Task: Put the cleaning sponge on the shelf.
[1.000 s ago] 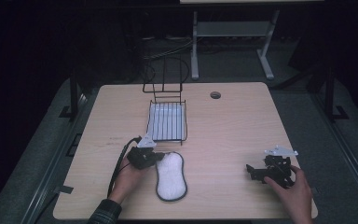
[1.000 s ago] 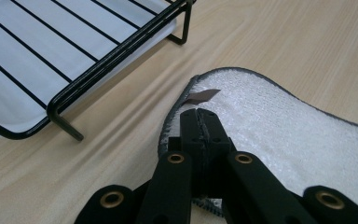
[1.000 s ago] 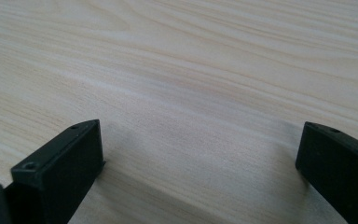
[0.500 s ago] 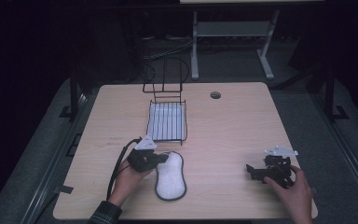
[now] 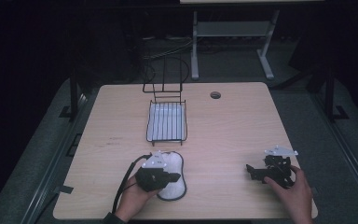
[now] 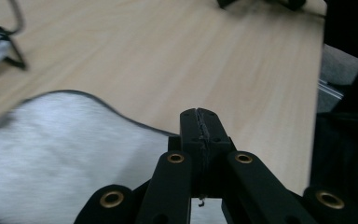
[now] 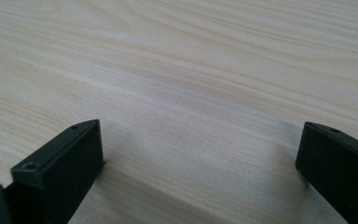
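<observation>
A flat white pad (image 5: 173, 183) with a dark rim lies near the table's front edge; its pale surface (image 6: 65, 154) spreads to the left in the left gripper view. My left gripper (image 5: 175, 177) hovers over the pad, pointing right. Its jaws (image 6: 199, 117) are pressed together, and I see nothing between them. My right gripper (image 5: 251, 170) rests low at the front right, pointing left. It stands open (image 7: 200, 135) over bare wood, with nothing between its fingers.
A black wire rack (image 5: 167, 122) with a tall wire back stands mid-table, just beyond the pad. A round cable hole (image 5: 215, 95) sits near the far edge. Bare light wood (image 5: 233, 135) lies between the two grippers. A dark floor surrounds the table.
The left gripper has moved toward the table's front edge and slightly right, and is now over the white pad. The right gripper and the pad have not moved.
</observation>
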`<state>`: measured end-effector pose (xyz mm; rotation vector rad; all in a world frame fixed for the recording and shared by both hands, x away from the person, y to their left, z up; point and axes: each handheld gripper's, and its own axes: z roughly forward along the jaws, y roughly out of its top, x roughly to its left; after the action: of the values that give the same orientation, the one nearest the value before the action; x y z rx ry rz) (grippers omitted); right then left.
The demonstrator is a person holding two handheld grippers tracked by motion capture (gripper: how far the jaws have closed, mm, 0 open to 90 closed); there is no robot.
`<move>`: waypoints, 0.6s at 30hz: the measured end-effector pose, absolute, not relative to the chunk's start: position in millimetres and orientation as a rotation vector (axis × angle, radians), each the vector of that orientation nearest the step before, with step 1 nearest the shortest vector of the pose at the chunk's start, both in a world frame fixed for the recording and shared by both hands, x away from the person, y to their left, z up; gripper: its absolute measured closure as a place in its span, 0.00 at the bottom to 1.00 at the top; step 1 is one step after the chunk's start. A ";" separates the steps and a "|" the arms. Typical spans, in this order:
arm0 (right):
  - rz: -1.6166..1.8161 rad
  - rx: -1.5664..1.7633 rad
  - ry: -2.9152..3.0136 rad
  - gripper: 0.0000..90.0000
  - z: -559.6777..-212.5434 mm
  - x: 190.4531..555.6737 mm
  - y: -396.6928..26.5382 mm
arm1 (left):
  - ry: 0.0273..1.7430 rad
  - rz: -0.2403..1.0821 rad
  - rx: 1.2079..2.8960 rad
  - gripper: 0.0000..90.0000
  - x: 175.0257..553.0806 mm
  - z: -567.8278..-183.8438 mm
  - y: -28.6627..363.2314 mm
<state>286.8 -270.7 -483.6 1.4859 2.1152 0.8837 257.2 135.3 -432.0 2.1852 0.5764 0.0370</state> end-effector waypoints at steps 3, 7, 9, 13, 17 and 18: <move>0.884 1.486 2.115 0.00 -483.6 286.8 -270.7 | 0.567 0.026 2.203 1.00 248.9 -435.1 130.9; 0.884 1.485 2.115 0.00 -483.6 286.8 -270.7 | 0.601 0.006 2.237 1.00 243.9 -444.7 132.2; 0.884 1.485 2.115 0.00 -483.6 286.8 -270.7 | 0.603 0.005 2.240 1.00 243.8 -445.6 132.9; 0.884 1.485 2.115 0.00 -483.6 286.8 -270.7 | 0.618 0.008 2.266 1.00 243.4 -449.3 135.1; 0.884 1.485 2.115 0.00 -483.6 286.8 -270.7 | 0.626 0.007 2.268 1.00 242.2 -450.2 136.3; 0.884 1.485 2.115 0.00 -483.6 286.8 -270.7 | 0.626 0.007 2.269 1.00 242.2 -450.3 137.2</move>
<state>286.8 -270.7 -483.6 1.4851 2.1152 0.8837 242.2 137.2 -450.3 2.2686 0.6261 0.0067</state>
